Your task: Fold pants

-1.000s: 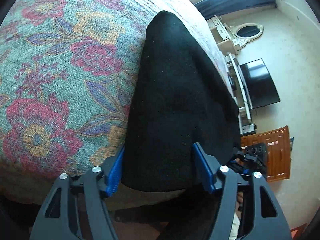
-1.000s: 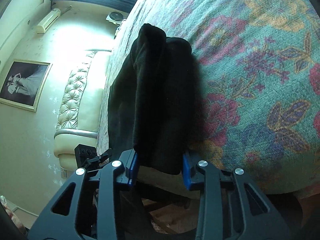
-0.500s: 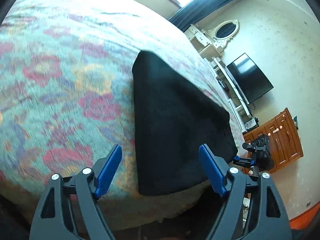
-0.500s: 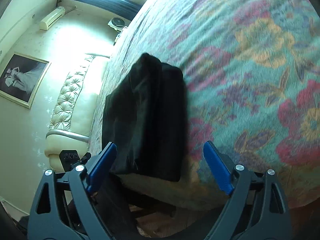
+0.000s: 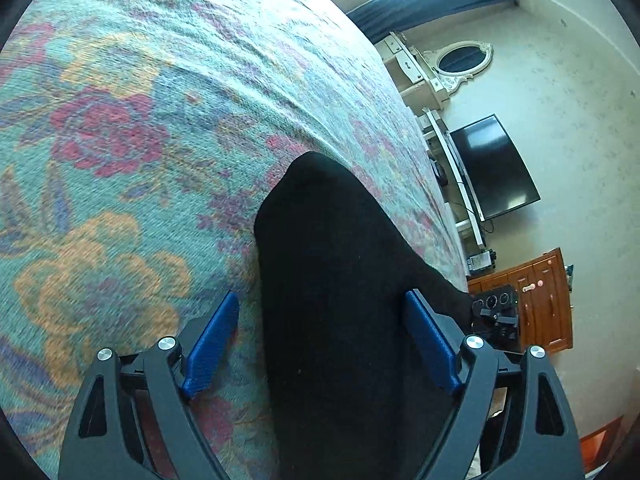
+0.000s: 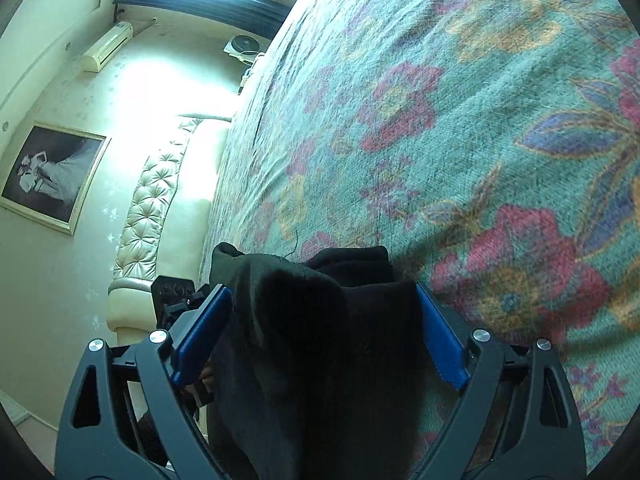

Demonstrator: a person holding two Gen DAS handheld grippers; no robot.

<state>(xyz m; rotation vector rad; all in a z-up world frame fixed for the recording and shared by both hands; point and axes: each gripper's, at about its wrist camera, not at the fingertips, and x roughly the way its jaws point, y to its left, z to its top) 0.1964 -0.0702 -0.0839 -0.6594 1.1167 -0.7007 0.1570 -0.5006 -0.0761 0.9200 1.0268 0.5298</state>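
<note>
Since a second ago I've let go and pushed in, so the folded black pants [image 5: 340, 300] fill lower centre between my opening left gripper [image 5: 322, 344] and closing right gripper [image 6: 320, 332], both unclamped, for the next fold.

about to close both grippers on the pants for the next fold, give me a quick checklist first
1. Pants between left gripper fingers: ok, jaws opening, left pad clear of the cloth.
2. Pants between right gripper fingers: ok, jaws closing slightly, bunched cloth nearly fills the gap.
3. Pads pressing the cloth: not ok, neither has a firm grip.
4. Layers lying flat at right gripper: not ok, lumpy.
5. Bedspread out of the jaws: cannot tell.
</note>
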